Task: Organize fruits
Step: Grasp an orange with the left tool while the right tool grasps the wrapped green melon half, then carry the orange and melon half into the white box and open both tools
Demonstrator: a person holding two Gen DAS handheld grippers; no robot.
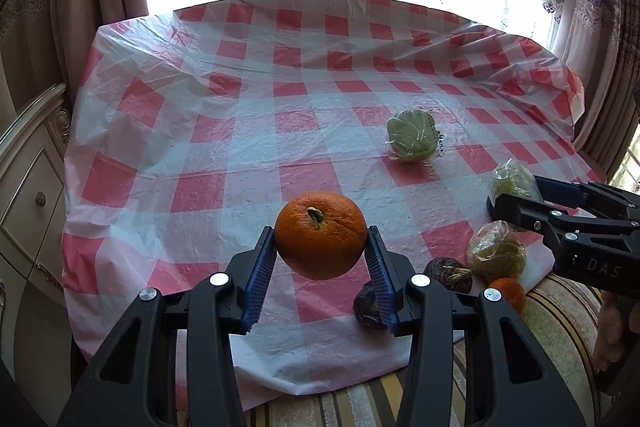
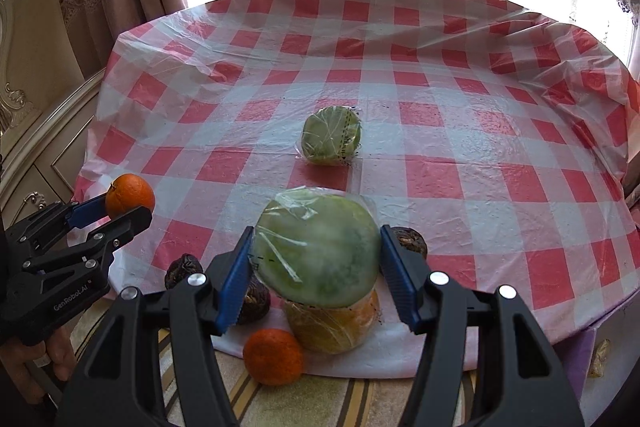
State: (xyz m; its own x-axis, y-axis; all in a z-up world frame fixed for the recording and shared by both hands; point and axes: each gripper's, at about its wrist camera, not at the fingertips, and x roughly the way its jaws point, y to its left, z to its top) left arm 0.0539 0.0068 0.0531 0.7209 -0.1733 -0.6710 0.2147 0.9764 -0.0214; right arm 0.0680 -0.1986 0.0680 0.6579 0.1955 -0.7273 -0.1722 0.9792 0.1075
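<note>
My left gripper (image 1: 321, 245) is shut on a large orange (image 1: 320, 235) and holds it above the red-checked tablecloth (image 1: 248, 131); it also shows in the right wrist view (image 2: 130, 195). My right gripper (image 2: 316, 267) is shut on a plastic-wrapped green fruit (image 2: 318, 253), held above a wrapped yellow-orange fruit (image 2: 332, 323). The right gripper also shows at the right edge of the left wrist view (image 1: 516, 203). Another wrapped green fruit (image 2: 331, 141) lies in the middle of the table. A small orange (image 2: 273, 355) sits at the near edge.
Three dark wrinkled fruits (image 2: 182, 269) (image 2: 252, 301) (image 2: 408, 241) lie near the front edge by the wrapped fruit. A striped cloth (image 2: 348, 399) covers the near surface. A cabinet (image 1: 28, 195) stands left of the table; curtains and a window are behind.
</note>
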